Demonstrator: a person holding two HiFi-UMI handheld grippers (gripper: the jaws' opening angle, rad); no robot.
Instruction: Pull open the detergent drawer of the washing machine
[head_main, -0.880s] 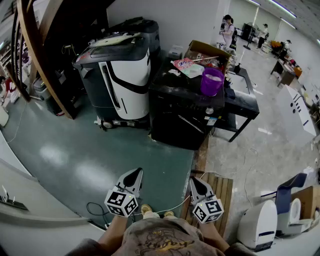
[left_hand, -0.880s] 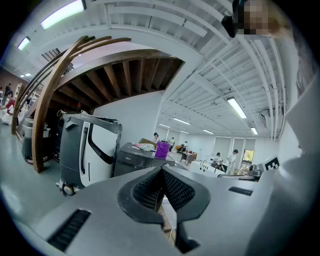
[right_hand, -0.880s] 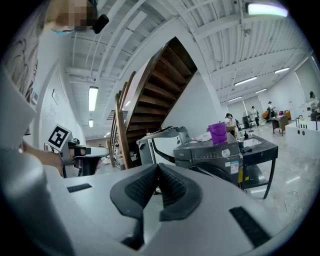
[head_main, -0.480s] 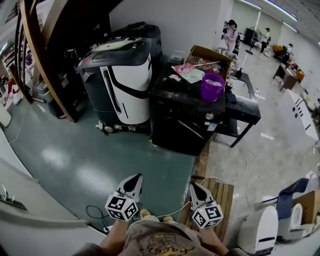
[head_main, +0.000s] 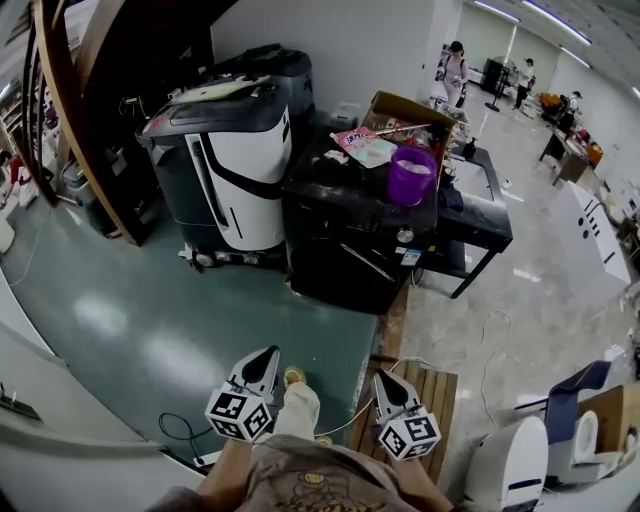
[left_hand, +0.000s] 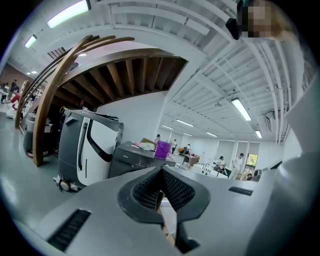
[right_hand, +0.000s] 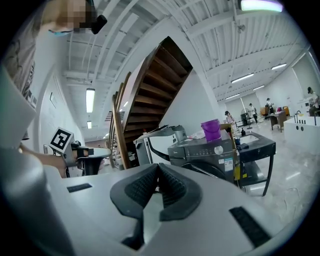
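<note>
One black washing machine (head_main: 352, 248) carries a purple bucket (head_main: 411, 176).

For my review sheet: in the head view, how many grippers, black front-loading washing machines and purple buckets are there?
Grippers: 2, the left gripper and the right gripper, both shut and empty
Black washing machine: 1
Purple bucket: 1, standing on top of the washing machine
Total: 4

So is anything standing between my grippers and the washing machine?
Nothing visible does. Only green floor and a low wooden pallet lie between the left gripper, the right gripper and the washing machine; the white machine stands to its left.
</note>
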